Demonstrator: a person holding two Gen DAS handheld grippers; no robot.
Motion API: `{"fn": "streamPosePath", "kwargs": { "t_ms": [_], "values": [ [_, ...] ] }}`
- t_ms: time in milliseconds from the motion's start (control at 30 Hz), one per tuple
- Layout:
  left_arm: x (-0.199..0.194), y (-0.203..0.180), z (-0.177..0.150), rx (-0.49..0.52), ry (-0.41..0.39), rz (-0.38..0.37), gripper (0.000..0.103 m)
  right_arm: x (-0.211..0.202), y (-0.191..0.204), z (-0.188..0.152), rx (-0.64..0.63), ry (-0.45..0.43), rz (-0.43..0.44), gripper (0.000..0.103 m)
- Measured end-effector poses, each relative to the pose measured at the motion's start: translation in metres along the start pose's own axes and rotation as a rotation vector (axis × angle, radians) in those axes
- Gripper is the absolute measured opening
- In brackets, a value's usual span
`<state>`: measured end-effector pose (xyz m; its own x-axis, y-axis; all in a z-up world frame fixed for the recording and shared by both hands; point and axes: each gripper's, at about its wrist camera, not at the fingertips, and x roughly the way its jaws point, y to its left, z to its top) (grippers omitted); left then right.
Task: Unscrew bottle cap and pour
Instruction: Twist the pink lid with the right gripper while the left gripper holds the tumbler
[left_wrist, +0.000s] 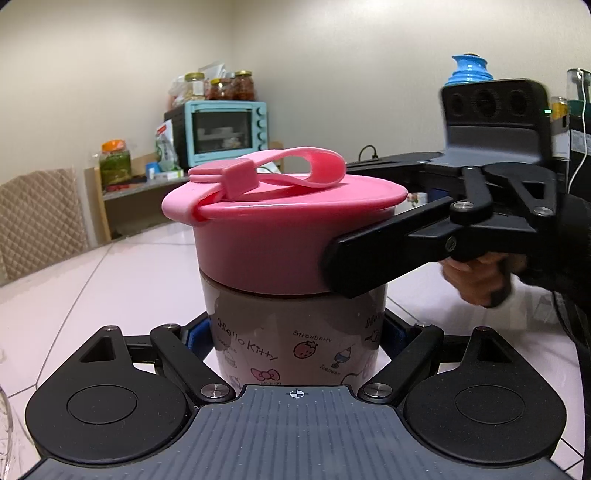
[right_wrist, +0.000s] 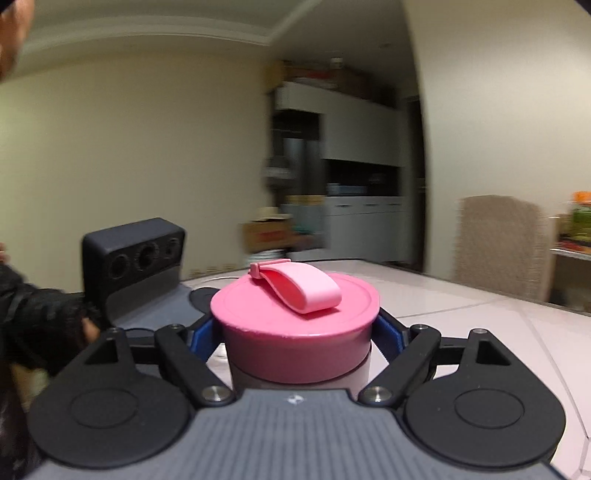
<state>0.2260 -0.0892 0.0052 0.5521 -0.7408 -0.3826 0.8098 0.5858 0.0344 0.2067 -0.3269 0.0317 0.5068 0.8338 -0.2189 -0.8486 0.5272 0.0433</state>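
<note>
A translucent bottle (left_wrist: 295, 332) printed with cartoon pictures stands upright on the white table (left_wrist: 92, 295). My left gripper (left_wrist: 297, 334) is shut on its body, a blue pad on each side. The wide pink cap (left_wrist: 280, 236) with a looped strap (left_wrist: 295, 166) sits on top. From the right, my right gripper (left_wrist: 343, 218) is shut on the cap, with one black finger (left_wrist: 369, 258) along the near side and the other behind. In the right wrist view the right gripper (right_wrist: 297, 332) clamps the cap (right_wrist: 295, 321) between blue pads, and the left gripper's body (right_wrist: 133, 258) shows at left.
A padded chair (left_wrist: 40, 221) stands at the table's far left edge. Behind it a shelf holds a teal oven (left_wrist: 225, 129) and jars (left_wrist: 114, 162). A glass rim (left_wrist: 4, 424) shows at the near left. A person's hand (left_wrist: 476, 273) holds the right gripper.
</note>
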Motion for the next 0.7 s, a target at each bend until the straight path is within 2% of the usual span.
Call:
{"fn": "streamPosePath", "kwargs": {
  "t_ms": [100, 167, 267, 500, 700],
  "values": [
    [0.001, 0.001, 0.001, 0.003, -0.001, 0.000, 0.090, -0.001, 0.002, 0.001, -0.002, -0.004, -0.008, 0.085],
    [0.002, 0.002, 0.001, 0.002, -0.001, 0.000, 0.090, -0.001, 0.009, 0.002, -0.001, -0.003, -0.055, 0.085],
    [0.000, 0.002, 0.001, 0.000, -0.002, -0.001, 0.090, 0.000, 0.025, 0.006, 0.017, 0.012, -0.166, 0.096],
    [0.005, 0.013, 0.004, 0.004, -0.005, 0.001, 0.090, 0.014, 0.083, 0.012, 0.078, -0.004, -0.503, 0.095],
    [0.013, 0.021, 0.008, 0.000, -0.003, -0.001, 0.090, 0.029, 0.104, 0.008, 0.144, -0.024, -0.653, 0.095]
  ]
}}
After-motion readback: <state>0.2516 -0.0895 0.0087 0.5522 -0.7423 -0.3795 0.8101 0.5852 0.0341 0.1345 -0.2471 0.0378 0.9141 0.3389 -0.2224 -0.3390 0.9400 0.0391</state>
